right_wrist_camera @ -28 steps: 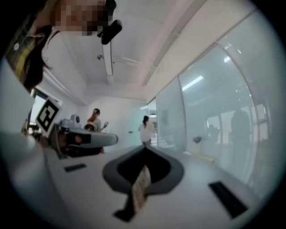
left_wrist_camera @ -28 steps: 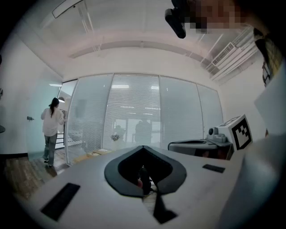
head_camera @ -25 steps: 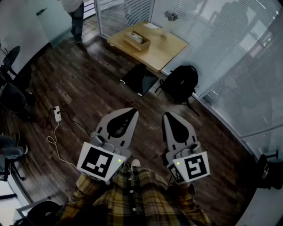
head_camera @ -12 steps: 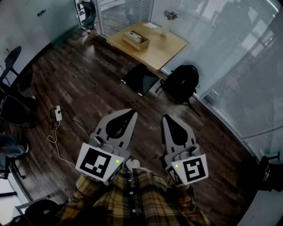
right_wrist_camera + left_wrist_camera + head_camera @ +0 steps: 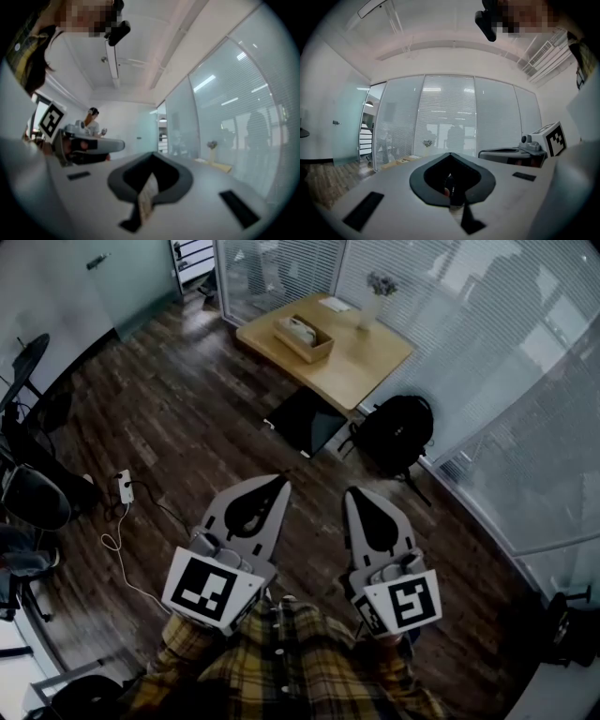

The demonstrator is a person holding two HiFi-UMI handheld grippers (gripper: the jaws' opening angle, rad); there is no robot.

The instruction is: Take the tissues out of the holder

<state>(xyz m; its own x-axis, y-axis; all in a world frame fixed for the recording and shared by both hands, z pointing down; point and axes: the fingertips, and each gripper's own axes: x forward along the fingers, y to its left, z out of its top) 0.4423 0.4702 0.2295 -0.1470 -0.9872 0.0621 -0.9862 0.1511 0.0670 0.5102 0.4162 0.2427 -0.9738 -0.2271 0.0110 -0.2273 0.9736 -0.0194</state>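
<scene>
Holder (image 5: pixel 303 337) on far table (image 5: pixel 375 367): too small, tissues inside unclear. Chair (image 5: pixel 33 498) at left cut by edge, dark object (image 5: pixel 572 617) at right edge likewise. Silhouette (image 5: pixel 454 137) behind far glass: just blur. Pale strip (image 5: pixel 147 197) in rt gripper (image 5: pixel 152 157) cutout: blurred, can't ID.

Black backpack (image 5: pixel 396 432) — near table (image 5: pixel 367 367), power strip (image 5: pixel 124 487)

The tissue holder (image 5: pixel 312 345) is a small, brown, open box that sits flat on the wooden table (image 5: pixel 366 367) far away, close to one edge, and the white tissues (image 5: pixel 299 326) lie inside it.
</scene>
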